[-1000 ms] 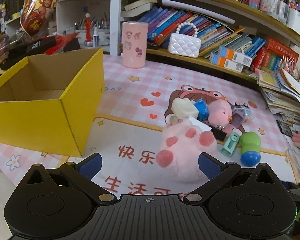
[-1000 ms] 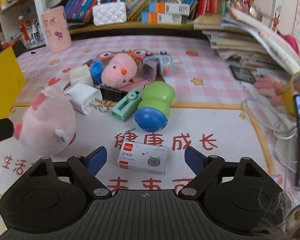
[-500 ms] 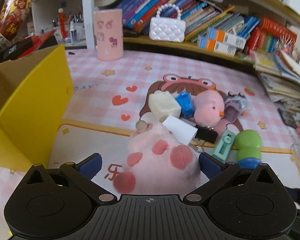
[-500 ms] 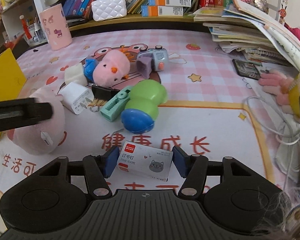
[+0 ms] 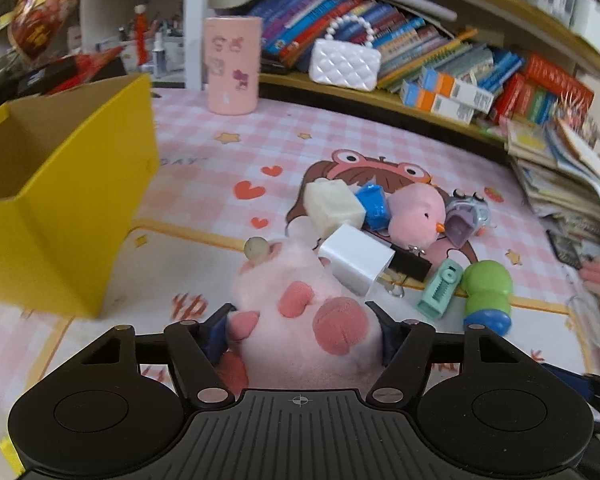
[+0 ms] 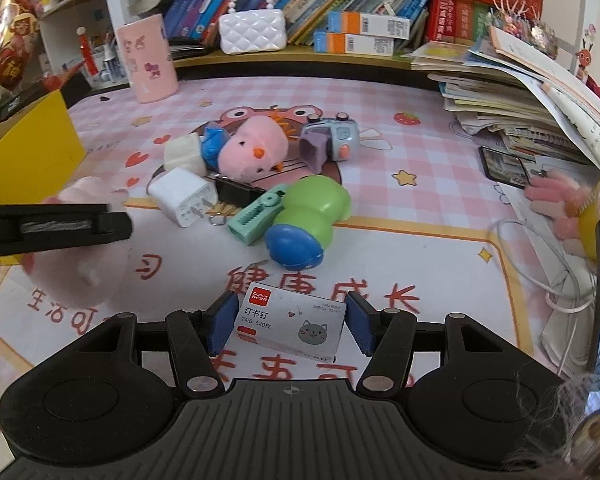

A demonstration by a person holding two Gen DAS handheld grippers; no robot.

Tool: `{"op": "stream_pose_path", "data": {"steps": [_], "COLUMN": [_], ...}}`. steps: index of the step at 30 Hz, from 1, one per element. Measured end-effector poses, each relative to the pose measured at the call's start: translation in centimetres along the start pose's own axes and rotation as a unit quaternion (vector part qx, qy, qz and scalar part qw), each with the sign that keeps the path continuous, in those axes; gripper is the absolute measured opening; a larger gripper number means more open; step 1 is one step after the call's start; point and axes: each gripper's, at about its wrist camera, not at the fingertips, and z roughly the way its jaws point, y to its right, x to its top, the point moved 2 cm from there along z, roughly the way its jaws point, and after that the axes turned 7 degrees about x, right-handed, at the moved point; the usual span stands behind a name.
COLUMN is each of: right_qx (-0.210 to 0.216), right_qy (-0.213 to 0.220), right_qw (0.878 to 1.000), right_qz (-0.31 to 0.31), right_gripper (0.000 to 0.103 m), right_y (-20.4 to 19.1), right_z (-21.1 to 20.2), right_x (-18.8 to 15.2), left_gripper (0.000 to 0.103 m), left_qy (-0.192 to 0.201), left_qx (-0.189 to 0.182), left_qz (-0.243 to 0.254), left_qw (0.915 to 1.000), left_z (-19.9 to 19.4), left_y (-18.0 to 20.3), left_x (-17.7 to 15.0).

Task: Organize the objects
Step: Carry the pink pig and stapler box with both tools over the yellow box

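Left wrist view: pink plush (image 5: 300,312) is clamped in left tongs (image 5: 302,334); staple box (image 6: 290,326) is clamped in right tongs (image 6: 288,326). Yellow box (image 5: 60,184) appears unfilled; several toys are left on the counter (image 6: 400,240).

The desk (image 6: 420,184) was covered by a pink checked mat printed with hearts and stars. On it lay a pink plush chick (image 6: 256,152), a white charger (image 6: 182,196), a green-and-blue toy (image 6: 304,220), a mint clip (image 6: 256,218), a staple box (image 6: 292,326), a yellow box (image 5: 72,216) and a pink cup (image 5: 231,65).
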Motion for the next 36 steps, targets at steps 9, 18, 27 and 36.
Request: {"op": "stream_pose_path", "data": {"steps": [9, 18, 27, 36], "right_qx": [0.011, 0.023, 0.037, 0.044], "right_qy": [0.003, 0.022, 0.023, 0.014], "right_qw": [1.0, 0.999, 0.998, 0.998], "right_qz": [-0.009, -0.033, -0.054, -0.044], "right_gripper": [0.056, 0.056, 0.056, 0.056], "right_y": [-3.4, -10.9, -20.0, -27.1], "right_z": [-0.7, -2.3, -3.4, -3.5], "right_x": [-0.8, -2.1, -5.0, -9.1], "left_gripper": [0.068, 0.068, 0.068, 0.068], "left_qy": [-0.002, 0.034, 0.04, 0.032], "left_qx": [-0.007, -0.007, -0.009, -0.01], "left_qz": [-0.057, -0.058, -0.058, -0.034], "left_qw": [0.9983, 0.9977, 0.9975, 0.9988], "left_z": [-3.4, -6.8, -10.0, -11.9], "left_y": [-4.7, -11.7, -20.2, -26.7], "left_x": [-2.6, -3.6, -5.7, -8.4]}}
